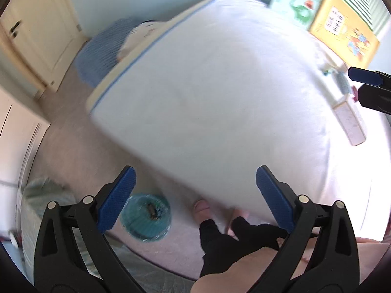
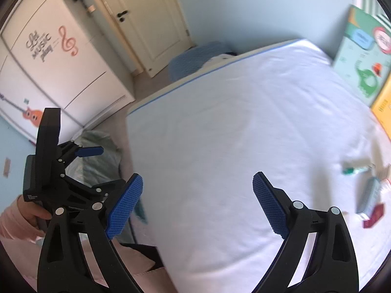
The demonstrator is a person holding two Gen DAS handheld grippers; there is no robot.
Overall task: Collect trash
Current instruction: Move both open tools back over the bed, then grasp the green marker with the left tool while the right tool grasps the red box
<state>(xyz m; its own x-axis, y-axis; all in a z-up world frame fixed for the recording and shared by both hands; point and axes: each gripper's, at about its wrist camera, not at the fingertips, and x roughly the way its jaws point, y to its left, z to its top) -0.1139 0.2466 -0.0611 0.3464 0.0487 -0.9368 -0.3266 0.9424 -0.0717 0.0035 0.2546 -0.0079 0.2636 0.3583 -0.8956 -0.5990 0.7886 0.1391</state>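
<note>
Several pieces of trash lie on the white bed [image 2: 220, 134] at its right side: a small green scrap [image 2: 348, 170], a pale box [image 2: 369, 196] and a dark red wrapper [image 2: 374, 216]. In the left wrist view they show blurred at the right [image 1: 344, 83]. A bin with a blue liner [image 1: 146, 216] stands on the floor by the bed's near corner, with a dark scrap inside. My left gripper [image 1: 195, 197] is open and empty above the floor near the bin. My right gripper [image 2: 198, 205] is open and empty over the bed's near edge.
A blue beanbag [image 2: 195, 61] sits at the bed's far corner. A white wardrobe [image 2: 48, 61] and a door [image 2: 146, 19] stand at the left. A grey-green bag [image 2: 97, 156] lies on the floor left of the bed. Posters [image 2: 361, 56] lean on the right wall.
</note>
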